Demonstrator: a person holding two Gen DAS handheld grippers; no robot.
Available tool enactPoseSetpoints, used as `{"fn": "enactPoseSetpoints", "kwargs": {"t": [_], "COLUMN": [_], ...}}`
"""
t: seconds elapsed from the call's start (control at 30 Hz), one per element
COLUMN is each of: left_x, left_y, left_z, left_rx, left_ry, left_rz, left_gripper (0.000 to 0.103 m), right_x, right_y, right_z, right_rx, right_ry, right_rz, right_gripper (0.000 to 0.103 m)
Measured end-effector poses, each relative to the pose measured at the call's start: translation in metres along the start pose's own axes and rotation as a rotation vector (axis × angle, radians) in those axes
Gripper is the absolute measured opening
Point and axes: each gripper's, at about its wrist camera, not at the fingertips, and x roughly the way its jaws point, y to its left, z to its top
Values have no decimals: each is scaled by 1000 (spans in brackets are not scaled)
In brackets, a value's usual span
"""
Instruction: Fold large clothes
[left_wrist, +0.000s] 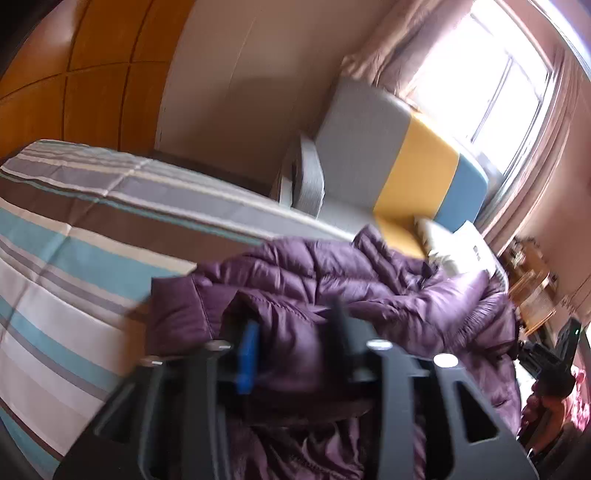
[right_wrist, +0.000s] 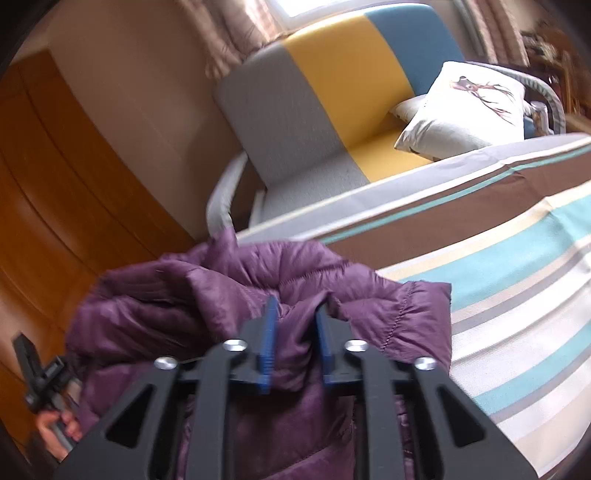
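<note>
The purple coat (left_wrist: 332, 280) is lying bunched up on the striped bed (left_wrist: 66, 229), hanging over the bed's near edge. The left gripper (left_wrist: 295, 343) and right gripper (right_wrist: 295, 339) are both standing apart, loose around coat folds. Lots of bed is lying bare beside the coat. A sofa (right_wrist: 332, 92) is sitting past the far edge.
</note>
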Motion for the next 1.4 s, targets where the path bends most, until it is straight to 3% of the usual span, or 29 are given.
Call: {"fn": "enactPoseSetpoints", "kwargs": {"t": [0.03,0.07,0.13,0.23,0.37,0.53,0.7,0.77,0.87,0.93,0.97,1.0,1.1,1.2,1.4], "left_x": [-5,-12,-26,-30,-38,-18,2,13,25,26,26,27,19,12,-18], "left_y": [1,2,8,21,21,19,31,34,41,41,38,35,19,10,-13], "left_z": [1,4,8,10,-5,-30,-39,-40,-44,-44,-46,-48,-55,-61,-91], "left_rx": [-2,-6,-27,-85,-55,55,52,46,-14,-1,13,31,88,89,167], "left_ry": [-29,-76,-149,-130,-132,2,77,134,207,209,218,223,229,245,277], "left_rz": [13,47,100,128,136,159,197,195,154,160,155,150,93,51,-18], "left_gripper": [71,89,91,91,97,101,101,101,101,101,100,92,60,43,37], "right_x": [-8,-15,-25,-30,-40,-43,-42,-38,-23,-16,-15,-13,-15,-25,-63], "right_y": [-2,-3,-6,-7,-1,-1,-13,-17,-26,-31,-29,-24,-21,-23,-45], "right_z": [0,0,0,-3,-19,-41,-51,-52,-51,-54,-55,-56,-60,-59,-69], "right_rx": [15,25,34,38,-8,-54,-25,-12,41,88,76,37,18,22,50], "right_ry": [-33,-65,-92,-62,-30,15,50,74,132,147,143,153,160,168,172], "right_rz": [-11,-17,0,-29,-51,-154,-199,-220,-185,-163,-159,-152,-122,-96,-80], "right_gripper": [58,71,71,71,71,71,71,79,79,81,72,54,27,18,17]}}
